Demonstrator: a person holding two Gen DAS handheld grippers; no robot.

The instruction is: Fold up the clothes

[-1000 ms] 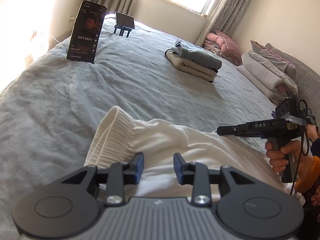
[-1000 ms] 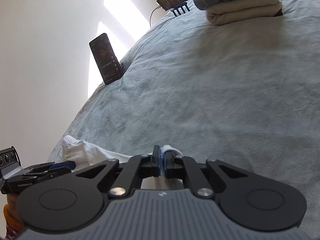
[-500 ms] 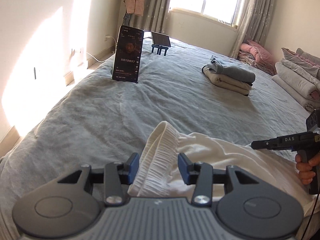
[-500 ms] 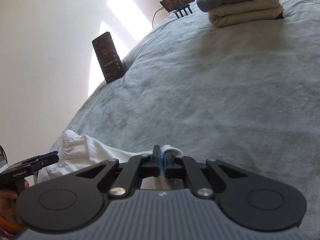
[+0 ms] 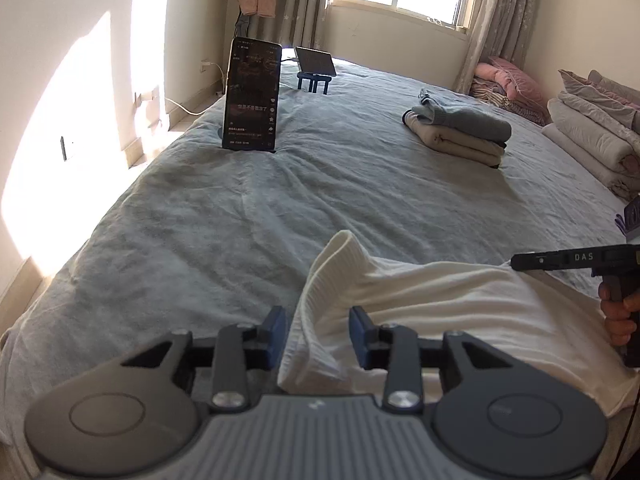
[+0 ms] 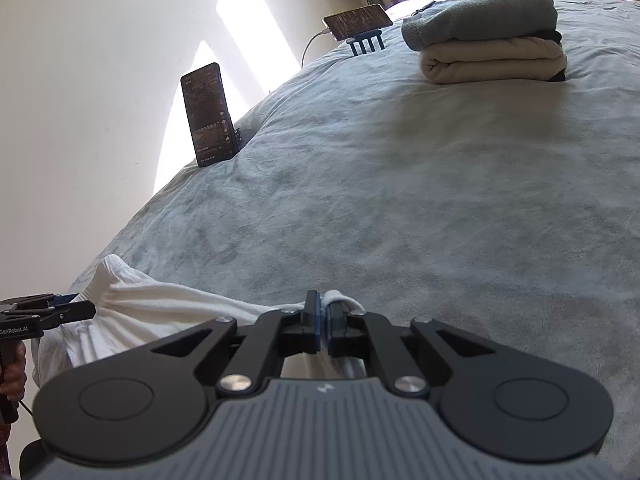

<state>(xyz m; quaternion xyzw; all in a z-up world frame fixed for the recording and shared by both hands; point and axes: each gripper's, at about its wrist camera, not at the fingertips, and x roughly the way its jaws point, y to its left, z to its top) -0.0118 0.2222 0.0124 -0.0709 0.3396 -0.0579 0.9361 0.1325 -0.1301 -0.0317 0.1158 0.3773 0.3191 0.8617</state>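
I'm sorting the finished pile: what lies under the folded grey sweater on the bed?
Under the folded grey sweater lies a folded cream garment, resting on the grey bedspread. A dark sliver shows between them at the right end; what it is cannot be told.

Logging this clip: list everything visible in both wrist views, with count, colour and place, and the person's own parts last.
white garment: 1, white, near edge of bed
bed cover: 1, grey-blue, over the bed
folded clothes: 1 stack, grey on beige, far right of bed
upright phone: 1, black, standing at bed's left edge
tilted phone: 1, dark, on blue stand, far end
bedding pile: pink and pale, right of bed
left gripper: open around ribbed cuff
right gripper: shut on white garment
hand: holds right gripper's handle
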